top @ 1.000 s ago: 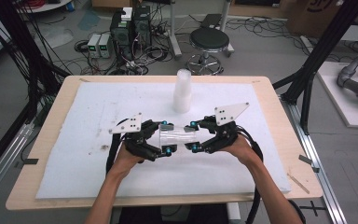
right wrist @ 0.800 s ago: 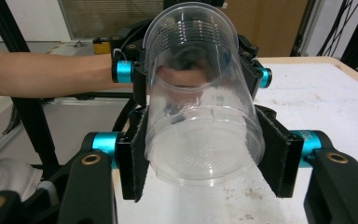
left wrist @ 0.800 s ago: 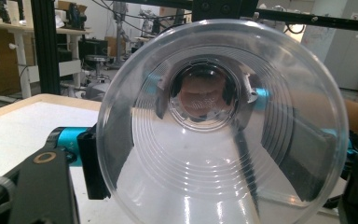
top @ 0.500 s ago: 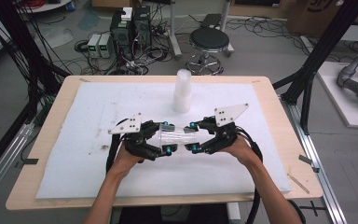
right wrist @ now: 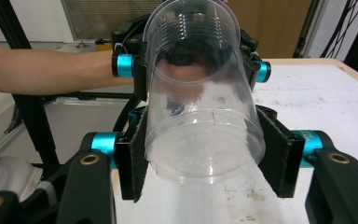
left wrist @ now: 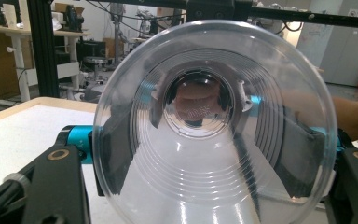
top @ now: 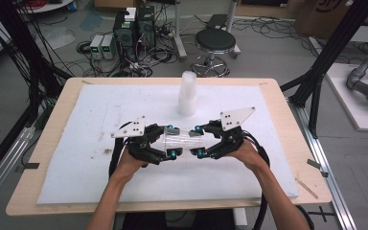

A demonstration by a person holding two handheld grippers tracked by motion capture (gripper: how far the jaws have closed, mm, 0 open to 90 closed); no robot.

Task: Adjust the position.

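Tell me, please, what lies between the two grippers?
A clear plastic cup on its side spans left gripper and right gripper, in the high view.

A lab: computer towers [top: 134,28] and tangled cables [top: 24,52] on the floor beside black framing [top: 326,62].

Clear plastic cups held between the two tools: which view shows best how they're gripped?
The right gripper view: the clear plastic cups lie lengthwise, base toward the camera, clamped between the right tool pads, with the left tool on the far end. The left gripper view looks straight into the open mouth. The high view shows them small.
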